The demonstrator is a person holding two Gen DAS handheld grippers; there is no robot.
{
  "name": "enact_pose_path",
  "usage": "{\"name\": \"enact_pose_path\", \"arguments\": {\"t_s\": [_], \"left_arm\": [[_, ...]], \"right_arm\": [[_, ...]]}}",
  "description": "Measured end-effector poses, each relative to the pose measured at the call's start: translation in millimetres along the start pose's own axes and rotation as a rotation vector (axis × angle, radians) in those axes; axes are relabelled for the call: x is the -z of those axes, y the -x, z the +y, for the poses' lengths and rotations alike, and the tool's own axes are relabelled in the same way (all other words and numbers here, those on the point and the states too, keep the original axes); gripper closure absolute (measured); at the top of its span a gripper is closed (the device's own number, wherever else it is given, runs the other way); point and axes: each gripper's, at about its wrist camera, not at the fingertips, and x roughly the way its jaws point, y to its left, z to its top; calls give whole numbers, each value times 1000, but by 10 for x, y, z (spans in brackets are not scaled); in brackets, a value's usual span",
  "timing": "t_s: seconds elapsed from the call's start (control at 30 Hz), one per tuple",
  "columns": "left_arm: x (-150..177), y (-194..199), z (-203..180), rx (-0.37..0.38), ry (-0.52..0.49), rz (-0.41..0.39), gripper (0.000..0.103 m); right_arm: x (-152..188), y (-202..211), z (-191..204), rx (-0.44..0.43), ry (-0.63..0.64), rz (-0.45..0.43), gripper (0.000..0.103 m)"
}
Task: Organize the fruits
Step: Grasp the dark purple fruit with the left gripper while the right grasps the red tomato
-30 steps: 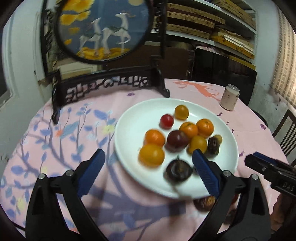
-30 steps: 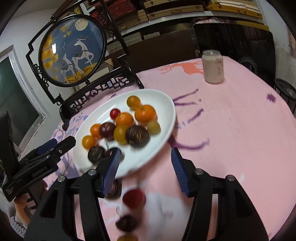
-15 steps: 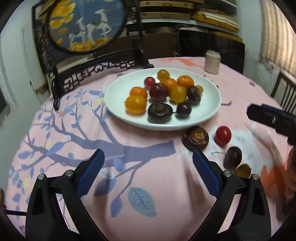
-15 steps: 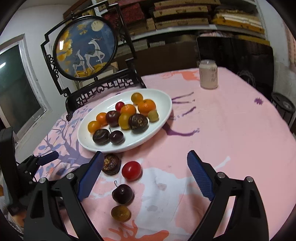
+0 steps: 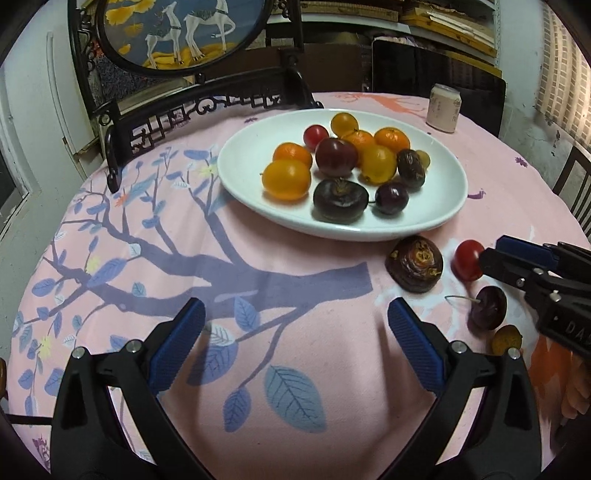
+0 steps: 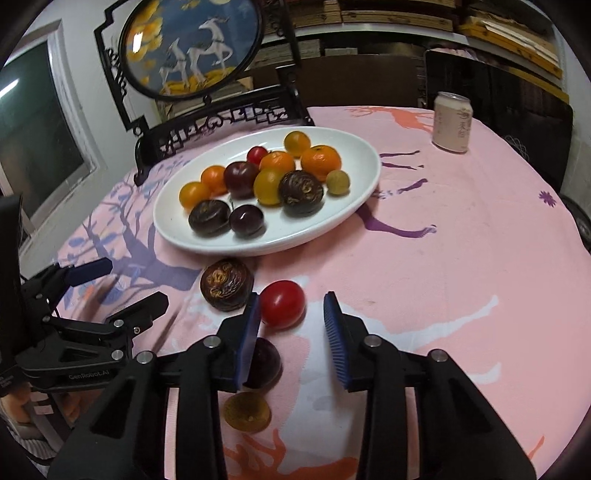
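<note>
A white plate (image 5: 251, 173) (image 6: 173, 229) holds several oranges, yellow tomatoes and dark plums. Four fruits lie on the pink cloth in front of it. They are a wrinkled brown fruit (image 5: 415, 264) (image 6: 226, 284), a red tomato (image 5: 467, 258) (image 6: 282, 302), a dark stemmed cherry (image 5: 487, 308) (image 6: 264, 363) and a small yellow-brown fruit (image 5: 508, 338) (image 6: 246, 411). My right gripper (image 6: 291, 299) (image 5: 493, 251) is low over the cloth and its jaws are closing. The red tomato sits between its tips, with a gap still showing at the right pad. My left gripper (image 5: 295, 304) (image 6: 135, 280) hovers open over bare cloth, holding nothing.
A pale drink can (image 5: 443, 112) (image 6: 452, 122) stands at the back right of the round table. A black carved stand with a round deer picture (image 5: 177, 33) (image 6: 192, 48) rises behind the plate. A chair (image 5: 576, 184) is at the right edge.
Both grippers drew back from the plate. The right one, wide open half a second ago, has sunk to the red tomato and its jaws have narrowed around it.
</note>
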Motion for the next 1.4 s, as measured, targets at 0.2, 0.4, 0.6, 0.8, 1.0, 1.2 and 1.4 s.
{"name": "enact_pose_path", "arguments": {"t_s": [0.2,0.4,0.6,0.8,1.0,1.2,1.4], "left_arm": [[11,-63,-66,4,-28,34,2],[9,-104,-82,4,-33,53,2],[7,-133,-86,4,-33,66,2],[6,-153,-95,3,-32,76,2],[5,-157,-98,4,-30,77,2],[1,-148,-103,1,-32,69,2],[-82,95,-143,88,-8,-54,2]], "right_arm": [[-20,-101,78,-7,25,20,72],[-70,-148,93,-1,24,19,72],[-80,-155,39,-22,1,22,72],[-79,-173,31,-32,-7,24,71],[-66,-265,-68,-44,-59,76,70],[-65,-224,-120,-56,-88,56,74],[-148,46,-245,-34,-125,-25,74]]}}
